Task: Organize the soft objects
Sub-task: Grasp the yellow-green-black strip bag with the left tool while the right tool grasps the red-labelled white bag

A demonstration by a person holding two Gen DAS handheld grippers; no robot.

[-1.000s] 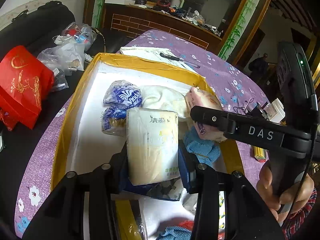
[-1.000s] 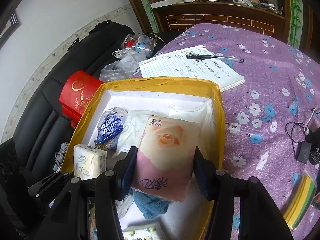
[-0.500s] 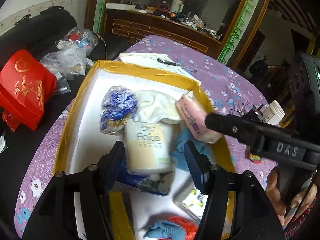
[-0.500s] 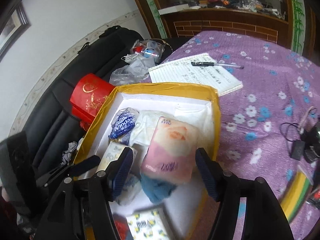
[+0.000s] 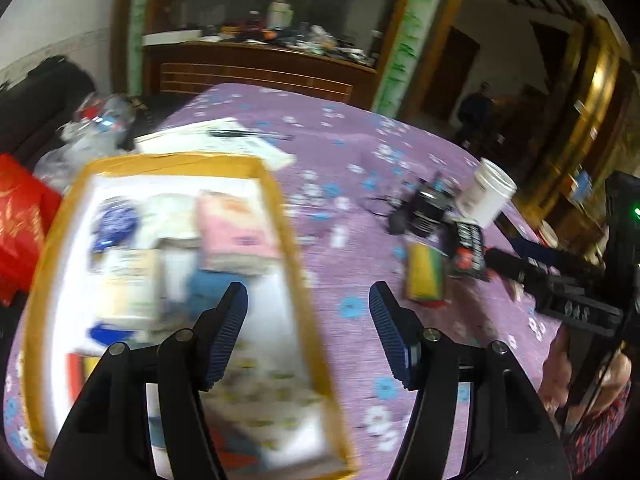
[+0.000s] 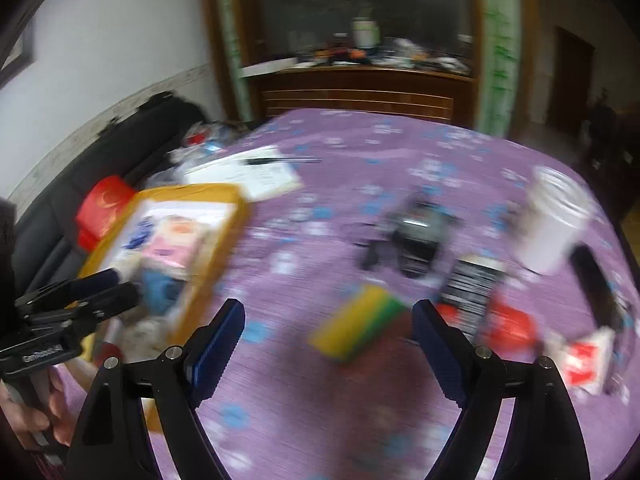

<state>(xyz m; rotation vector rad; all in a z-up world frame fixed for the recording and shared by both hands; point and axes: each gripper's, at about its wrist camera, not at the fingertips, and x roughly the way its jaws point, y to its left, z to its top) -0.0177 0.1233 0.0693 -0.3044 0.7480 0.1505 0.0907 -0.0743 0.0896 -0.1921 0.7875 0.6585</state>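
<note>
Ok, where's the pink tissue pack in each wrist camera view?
Left wrist: pink tissue pack left of centre, at the right side of the yellow box.
Right wrist: pink tissue pack far left, inside the same box.
Shared landmark: white cup on the purple cloth.

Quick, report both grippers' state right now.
Left gripper: open, holding nothing, above the yellow box's edge.
Right gripper: open, holding nothing, above the purple tablecloth.
</note>
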